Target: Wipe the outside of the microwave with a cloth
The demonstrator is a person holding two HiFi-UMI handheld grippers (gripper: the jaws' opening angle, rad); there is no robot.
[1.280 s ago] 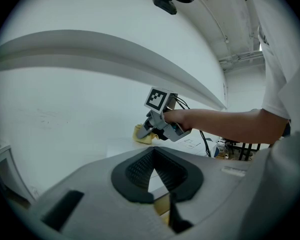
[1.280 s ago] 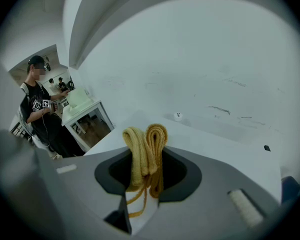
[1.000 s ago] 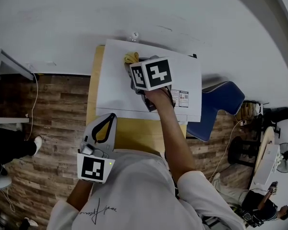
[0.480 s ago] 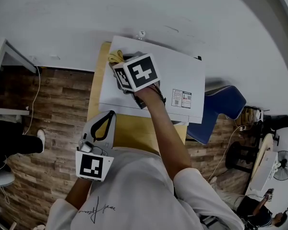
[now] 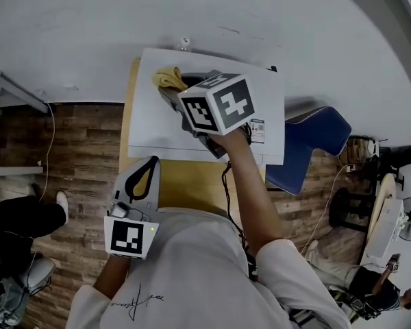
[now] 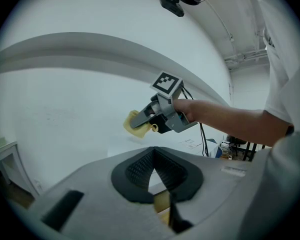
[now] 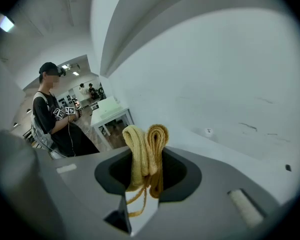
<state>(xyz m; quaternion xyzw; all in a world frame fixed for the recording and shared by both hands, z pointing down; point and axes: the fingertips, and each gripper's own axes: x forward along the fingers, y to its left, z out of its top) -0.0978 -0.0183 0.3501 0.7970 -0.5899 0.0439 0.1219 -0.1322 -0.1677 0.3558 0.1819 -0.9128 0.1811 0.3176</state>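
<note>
wiping step: right gripper clamped on the yellow cloth over the white microwave top's far left corner; left gripper closed, empty, near its front; next, press down and sweep across.

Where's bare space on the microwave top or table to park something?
Bare: front-left of the microwave top, nearer than the cloth; table strip right of the left tool. Crowded: middle, under the right tool and arm.

Yellow cloth, white microwave, blue chair, brown wood-grain floor, tan tabletop
</note>
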